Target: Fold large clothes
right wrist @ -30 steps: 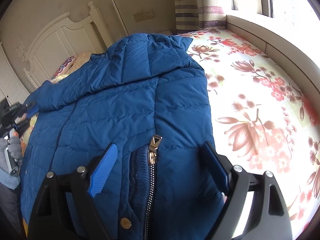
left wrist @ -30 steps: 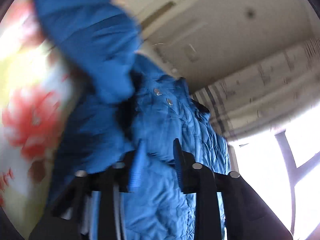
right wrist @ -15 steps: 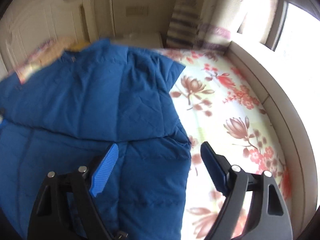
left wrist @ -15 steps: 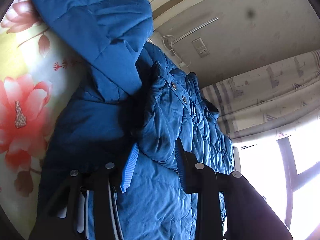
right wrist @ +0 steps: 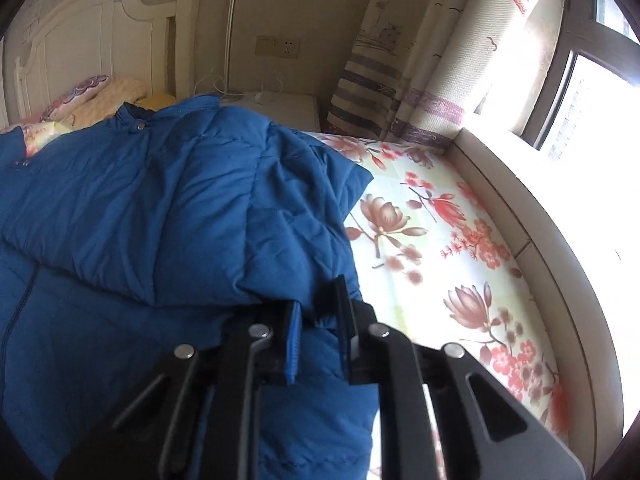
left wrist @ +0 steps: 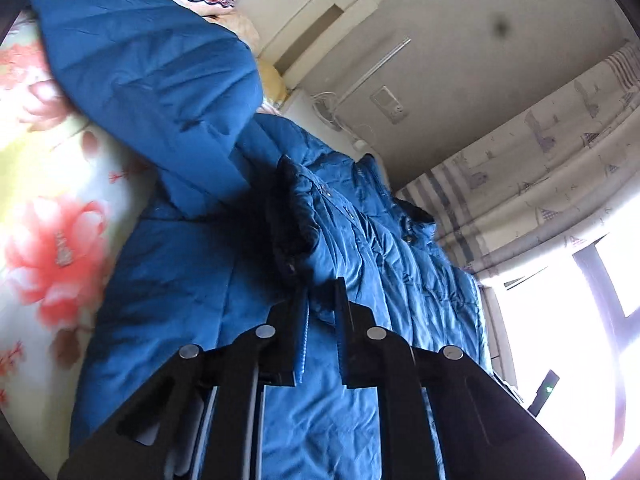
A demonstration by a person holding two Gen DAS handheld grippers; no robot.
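The left gripper [left wrist: 320, 300] is clamping a fold of the blue quilted down jacket [left wrist: 192, 288]; its jaws have just been closing, and fabric is bunching between the blue pads. The jacket is lying spread over the floral-printed bedsheet [left wrist: 48, 240], with one sleeve lying folded across the jacket's body. To the right of the jacket, the white wooden headboard [left wrist: 340, 12] is standing against the wall, with the striped curtain [left wrist: 540, 152] further right.

The right gripper [right wrist: 318, 320] is pinching the jacket [right wrist: 140, 220] at its right edge; its jaws have just been closing onto the fabric. To the right of the jacket, the bedsheet [right wrist: 440, 248] is lying bare, bordered by the pale window ledge [right wrist: 532, 216].
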